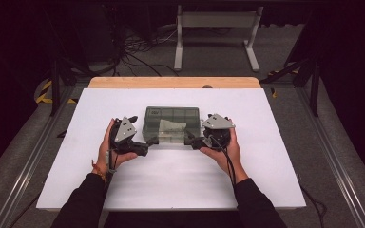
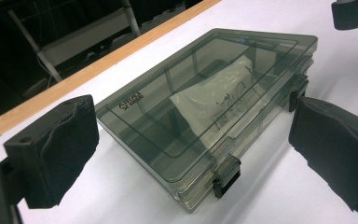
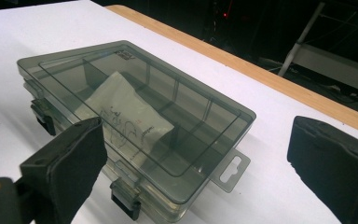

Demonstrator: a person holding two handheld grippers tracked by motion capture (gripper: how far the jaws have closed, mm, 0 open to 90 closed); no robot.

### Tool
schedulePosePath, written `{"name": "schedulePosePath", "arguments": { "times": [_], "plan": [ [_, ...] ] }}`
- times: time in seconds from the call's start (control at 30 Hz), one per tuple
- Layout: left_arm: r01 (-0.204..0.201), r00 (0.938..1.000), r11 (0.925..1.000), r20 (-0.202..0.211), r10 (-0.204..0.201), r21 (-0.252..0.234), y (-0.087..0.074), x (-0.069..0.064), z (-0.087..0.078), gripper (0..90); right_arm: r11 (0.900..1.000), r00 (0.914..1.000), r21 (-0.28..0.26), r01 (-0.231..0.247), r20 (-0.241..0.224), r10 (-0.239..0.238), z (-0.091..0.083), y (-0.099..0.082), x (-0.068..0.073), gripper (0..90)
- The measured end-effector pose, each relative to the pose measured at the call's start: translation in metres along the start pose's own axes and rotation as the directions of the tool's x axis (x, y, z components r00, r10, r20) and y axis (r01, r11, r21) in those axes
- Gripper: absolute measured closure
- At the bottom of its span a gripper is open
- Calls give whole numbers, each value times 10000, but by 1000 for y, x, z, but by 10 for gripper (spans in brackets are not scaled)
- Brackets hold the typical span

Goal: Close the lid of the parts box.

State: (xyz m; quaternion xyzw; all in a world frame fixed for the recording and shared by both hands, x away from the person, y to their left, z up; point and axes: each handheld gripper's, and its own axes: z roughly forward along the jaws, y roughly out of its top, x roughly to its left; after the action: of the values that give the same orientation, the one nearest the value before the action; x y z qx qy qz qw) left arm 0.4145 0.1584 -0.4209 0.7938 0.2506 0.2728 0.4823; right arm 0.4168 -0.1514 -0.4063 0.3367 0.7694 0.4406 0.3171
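Observation:
A smoky see-through compartment box [image 1: 172, 124] lies flat on the white tabletop [image 1: 171, 180] with its lid down. Inside it is a white pouch [image 2: 223, 105] with dark scribbles. Two black latches [image 2: 226, 175] [image 2: 297, 88] sit on its near side. My left gripper [image 1: 149, 141] is at the box's near left corner, jaws wide apart, pads [image 2: 60, 144] clear of the plastic. At the near right corner my right gripper [image 1: 190, 140] is likewise open, its pads [image 3: 331, 163] touching nothing. From the right gripper view the box [image 3: 135, 112] shows a hang tab [image 3: 230, 172] on its end.
A wooden strip [image 1: 173, 82] runs along the table's far edge. Beyond it on the floor stand a grey desk frame [image 1: 216, 28] and tangled cables [image 1: 138, 47]. White surface lies bare on either side of the box and in front of the hands.

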Motion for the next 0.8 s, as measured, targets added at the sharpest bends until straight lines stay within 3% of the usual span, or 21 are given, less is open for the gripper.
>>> {"name": "schedulePosePath", "arguments": {
  "times": [0.27,0.37,0.5,0.8],
  "plan": [
    [-398,9989,9992,-260,398,24,6,-5,-9,23,9994,9995,157,314,29,-314,-8,3,3,50],
    [-424,9991,9991,-66,424,-96,9,-9,-12,23,9981,9983,240,571,69,-573,-11,3,5,52],
    [-682,9977,9976,-3,682,-90,11,-12,-14,23,9982,9982,126,589,52,-590,-16,5,5,57],
    [-786,9968,9966,132,790,-241,12,-16,-26,25,9965,9965,76,834,41,-834,-27,4,4,69]
  ]
}}
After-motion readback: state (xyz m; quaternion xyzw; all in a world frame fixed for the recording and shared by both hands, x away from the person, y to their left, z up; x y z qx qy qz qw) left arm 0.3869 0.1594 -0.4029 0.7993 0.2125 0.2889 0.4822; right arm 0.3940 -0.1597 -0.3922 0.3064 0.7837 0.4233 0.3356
